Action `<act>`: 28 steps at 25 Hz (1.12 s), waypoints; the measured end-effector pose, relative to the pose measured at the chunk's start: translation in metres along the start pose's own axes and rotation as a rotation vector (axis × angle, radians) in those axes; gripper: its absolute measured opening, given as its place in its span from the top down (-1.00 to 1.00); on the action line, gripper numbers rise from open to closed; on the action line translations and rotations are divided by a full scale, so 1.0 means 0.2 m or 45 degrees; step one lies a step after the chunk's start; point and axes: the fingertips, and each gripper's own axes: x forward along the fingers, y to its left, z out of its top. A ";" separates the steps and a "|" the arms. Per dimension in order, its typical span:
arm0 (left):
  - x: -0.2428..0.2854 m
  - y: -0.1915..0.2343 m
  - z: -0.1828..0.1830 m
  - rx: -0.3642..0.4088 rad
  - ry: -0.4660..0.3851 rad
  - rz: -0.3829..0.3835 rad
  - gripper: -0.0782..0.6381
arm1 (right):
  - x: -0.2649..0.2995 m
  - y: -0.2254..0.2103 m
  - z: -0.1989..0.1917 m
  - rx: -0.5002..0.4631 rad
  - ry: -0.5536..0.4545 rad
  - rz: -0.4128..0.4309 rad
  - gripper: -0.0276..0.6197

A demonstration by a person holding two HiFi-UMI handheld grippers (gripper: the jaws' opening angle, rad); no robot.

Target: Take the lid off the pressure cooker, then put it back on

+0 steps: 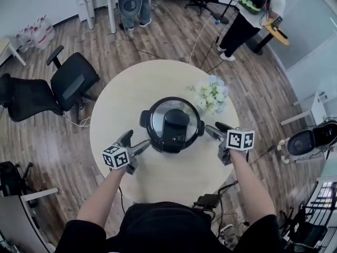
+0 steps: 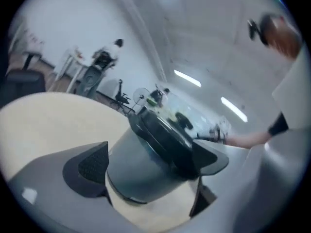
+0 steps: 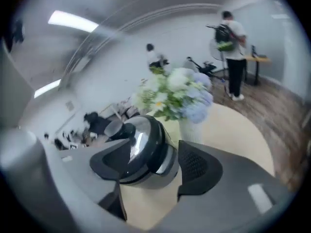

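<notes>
cooker [image 2: 131, 174] 1 | lid [image 1: 174, 124] 1 | bouquet [image 1: 212, 95] 1 | table [image 1: 121, 99] 1 | grippers 2 (left gripper [image 1: 138, 140], right gripper [image 1: 212, 127])

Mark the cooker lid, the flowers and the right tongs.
cooker lid [image 1: 175, 121], head view, on its black centre handle.
flowers [image 1: 212, 95], head view, on the blossoms.
right tongs [image 3: 148, 168], right gripper view, midway between the two fingertips.

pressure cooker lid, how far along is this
Done: nothing that shows; the lid sits on the pressure cooker. In hand: left gripper and right gripper flank it, fingers apart, clamping nothing. Left: lifting and replacing it, unless that already happened, which can't be told.
</notes>
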 end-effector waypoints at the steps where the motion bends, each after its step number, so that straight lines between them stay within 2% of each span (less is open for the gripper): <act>1: -0.01 0.06 0.07 -0.166 -0.060 0.000 -0.63 | -0.01 -0.07 -0.04 0.202 -0.053 0.013 -0.06; 2: 0.00 0.11 0.12 -0.306 -0.094 -0.011 -0.51 | -0.01 -0.13 -0.09 0.416 -0.103 0.045 -0.06; 3: 0.03 0.15 0.16 -0.403 -0.104 -0.026 -0.46 | 0.00 -0.18 -0.14 0.613 -0.155 0.081 -0.06; 5: 0.10 0.20 0.22 -0.493 -0.090 -0.045 -0.46 | 0.04 -0.28 -0.22 0.885 -0.270 0.145 -0.04; 8: 0.20 0.22 0.22 -0.613 -0.056 -0.089 -0.40 | 0.14 -0.34 -0.29 1.092 -0.401 0.267 0.01; 10: 0.25 0.20 0.19 -0.677 -0.031 -0.110 -0.38 | 0.19 -0.34 -0.32 1.119 -0.399 0.267 0.01; 12: 0.28 0.19 0.21 -0.652 -0.047 -0.131 -0.40 | 0.23 -0.30 -0.33 1.052 -0.355 0.246 0.01; 13: 0.29 0.19 0.23 -0.623 -0.061 -0.130 -0.39 | 0.22 -0.28 -0.31 0.978 -0.343 0.241 0.01; 15: 0.26 0.19 0.23 -0.541 -0.064 -0.109 -0.39 | 0.18 -0.24 -0.30 0.741 -0.331 0.190 0.04; 16: 0.24 0.19 0.23 -0.498 -0.057 -0.102 -0.39 | 0.14 -0.23 -0.30 0.614 -0.321 0.136 0.25; 17: 0.21 0.19 0.24 -0.455 -0.050 -0.099 -0.38 | 0.10 -0.22 -0.31 0.516 -0.319 0.078 0.63; 18: 0.18 0.18 0.25 -0.409 -0.046 -0.089 -0.37 | 0.05 -0.22 -0.31 0.460 -0.334 0.029 0.71; 19: 0.13 0.17 0.26 -0.346 -0.043 -0.055 -0.37 | 0.00 -0.22 -0.31 0.428 -0.357 -0.008 0.71; 20: 0.08 0.15 0.27 -0.245 -0.041 -0.002 -0.35 | -0.07 -0.19 -0.31 0.384 -0.378 -0.041 0.68; 21: 0.02 0.10 0.28 -0.102 -0.042 0.052 -0.28 | -0.14 -0.15 -0.31 0.305 -0.391 -0.079 0.61; 22: -0.05 0.00 0.28 0.063 -0.049 0.087 -0.15 | -0.21 -0.08 -0.31 0.200 -0.401 -0.122 0.61; 23: -0.10 -0.12 0.28 0.222 -0.062 0.098 -0.01 | -0.28 -0.01 -0.32 0.089 -0.410 -0.165 0.64; 24: -0.16 -0.24 0.27 0.346 -0.076 0.094 0.03 | -0.33 0.07 -0.34 -0.013 -0.414 -0.202 0.64; 26: -0.26 -0.43 0.21 0.493 -0.097 0.106 0.12 | -0.40 0.23 -0.41 -0.186 -0.401 -0.254 0.64; 28: -0.34 -0.55 0.16 0.609 -0.116 0.177 0.34 | -0.41 0.36 -0.48 -0.343 -0.390 -0.303 0.65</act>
